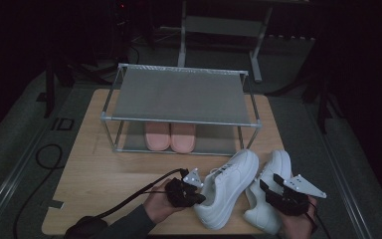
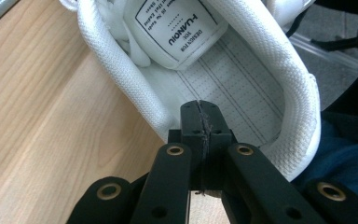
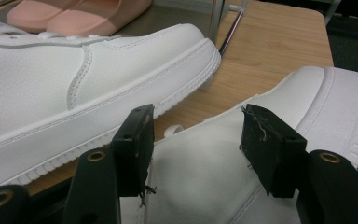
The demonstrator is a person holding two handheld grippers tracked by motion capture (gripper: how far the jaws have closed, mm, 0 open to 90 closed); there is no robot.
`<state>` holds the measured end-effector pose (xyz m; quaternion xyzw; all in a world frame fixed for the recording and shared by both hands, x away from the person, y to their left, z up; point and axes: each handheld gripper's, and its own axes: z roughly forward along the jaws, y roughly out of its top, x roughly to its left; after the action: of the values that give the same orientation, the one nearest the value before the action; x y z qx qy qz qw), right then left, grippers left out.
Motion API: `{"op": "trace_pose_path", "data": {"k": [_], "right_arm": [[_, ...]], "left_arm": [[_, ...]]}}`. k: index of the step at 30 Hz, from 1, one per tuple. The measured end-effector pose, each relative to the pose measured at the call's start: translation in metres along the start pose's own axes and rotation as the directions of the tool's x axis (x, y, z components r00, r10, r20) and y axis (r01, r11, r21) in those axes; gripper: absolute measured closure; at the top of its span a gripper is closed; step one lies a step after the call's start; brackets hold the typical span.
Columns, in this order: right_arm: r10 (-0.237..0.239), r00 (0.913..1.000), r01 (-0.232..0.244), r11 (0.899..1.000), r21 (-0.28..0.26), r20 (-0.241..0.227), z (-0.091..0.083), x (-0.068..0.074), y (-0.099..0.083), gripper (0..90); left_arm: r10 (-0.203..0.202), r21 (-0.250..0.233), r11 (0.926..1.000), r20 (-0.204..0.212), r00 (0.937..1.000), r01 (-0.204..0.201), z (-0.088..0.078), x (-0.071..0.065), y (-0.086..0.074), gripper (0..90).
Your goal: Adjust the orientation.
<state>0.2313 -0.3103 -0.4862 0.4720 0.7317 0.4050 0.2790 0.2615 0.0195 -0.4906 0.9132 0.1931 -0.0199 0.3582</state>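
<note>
On the tabletop's (image 1: 104, 169) near edge, the left claw (image 1: 199, 198) sits closed at the left sneaker's (image 1: 227, 186) heel collar, while the right claw (image 1: 271, 183) gapes open over the right sneaker (image 1: 273, 172).

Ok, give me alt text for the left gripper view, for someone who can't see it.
The left gripper, its two black jaws shut together, points into the heel opening of a white sneaker lying on a light wooden table. The sneaker's padded collar curves around the jaw tips, and its tongue label and stitched insole show beyond them.
</note>
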Motion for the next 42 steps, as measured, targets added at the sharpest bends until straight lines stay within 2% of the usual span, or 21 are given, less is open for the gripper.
{"op": "trace_pose_path", "data": {"k": [6, 11, 14, 17, 19, 21, 23, 24, 25, 27, 28, 29, 32, 37, 42], "right_arm": [[0.001, 1.0, -0.001, 1.0, -0.001, -0.002, 0.0, 0.0, 0.0, 43.4], [0.0, 1.0, 0.0, 1.0, 0.0, 0.0, 0.0, 0.0, 0.0, 43.4], [0.0, 1.0, 0.0, 1.0, 0.0, 0.001, 0.0, 0.0, 0.0, 43.4], [0.001, 1.0, -0.001, 1.0, 0.0, 0.002, 0.0, 0.001, 0.0, 43.4], [0.001, 1.0, -0.001, 1.0, -0.001, 0.0, 0.0, 0.0, 0.0, 43.4], [0.001, 1.0, -0.001, 1.0, -0.001, 0.0, 0.0, 0.0, 0.0, 43.4], [0.001, 1.0, -0.001, 1.0, -0.001, 0.0, 0.0, 0.0, 0.0, 43.4], [0.0, 1.0, 0.0, 1.0, -0.002, 0.002, 0.0, 0.0, 0.0, 43.4], [0.0, 1.0, 0.0, 1.0, -0.002, 0.002, 0.0, 0.0, 0.0, 43.4], [0.001, 1.0, -0.001, 1.0, -0.002, 0.0, 0.0, 0.0, 0.0, 43.4], [0.0, 1.0, 0.0, 1.0, -0.002, 0.0, 0.0, 0.0, 0.0, 43.4], [0.0, 1.0, 0.0, 1.0, -0.003, -0.001, 0.0, 0.0, 0.0, 43.6], [0.002, 1.0, -0.002, 1.0, -0.002, -0.002, 0.0, 0.0, 0.0, 43.7], [0.002, 1.0, -0.002, 1.0, 0.0, -0.001, 0.0, 0.0, 0.0, 43.7], [0.001, 1.0, -0.001, 1.0, -0.001, 0.001, 0.0, 0.001, 0.0, 43.6]], "left_arm": [[0.012, 0.009, 0.9999, 0.032, 0.9994, -0.012, -0.002, -0.008, -0.001, 90.0], [0.015, 0.024, 0.9996, 0.033, 0.9993, -0.016, -0.003, -0.011, -0.002, 90.0], [0.006, 0.012, 0.9999, 0.037, 0.9993, -0.007, -0.003, -0.009, -0.002, 90.0], [-0.005, 0.008, 1.0, 0.014, 0.9999, 0.005, -0.001, -0.005, -0.001, 90.0], [-0.02, -0.009, 0.9998, 0.028, 0.9994, 0.02, 0.0, -0.001, 0.001, 90.0], [-0.017, -0.019, 0.9997, 0.029, 0.9994, 0.018, 0.0, 0.0, 0.003, 89.9], [-0.013, -0.03, 0.9995, 0.02, 0.9997, 0.014, -0.001, 0.001, 0.007, 89.9], [-0.004, -0.025, 0.9997, -0.017, 0.9999, 0.004, -0.002, 0.002, 0.009, 89.9], [0.012, 0.014, 0.9998, -0.096, 0.9953, -0.011, -0.001, 0.004, 0.01, 90.0], [-0.026, 0.025, 0.9993, -0.093, 0.9954, 0.029, 0.001, 0.012, 0.009, 90.0], [-0.028, 0.032, 0.999, -0.11, 0.9936, 0.032, 0.002, 0.013, 0.009, 90.0], [-0.034, 0.014, 0.9993, -0.086, 0.9957, 0.036, 0.003, 0.012, 0.01, 90.0], [-0.035, -0.006, 0.9994, -0.067, 0.9972, 0.034, 0.004, 0.009, 0.012, 90.0], [-0.012, -0.036, 0.9993, -0.049, 0.9987, 0.011, -0.001, 0.005, 0.015, 90.0], [0.003, -0.061, 0.9981, -0.051, 0.9987, -0.006, -0.005, 0.001, 0.025, 89.8]]}}
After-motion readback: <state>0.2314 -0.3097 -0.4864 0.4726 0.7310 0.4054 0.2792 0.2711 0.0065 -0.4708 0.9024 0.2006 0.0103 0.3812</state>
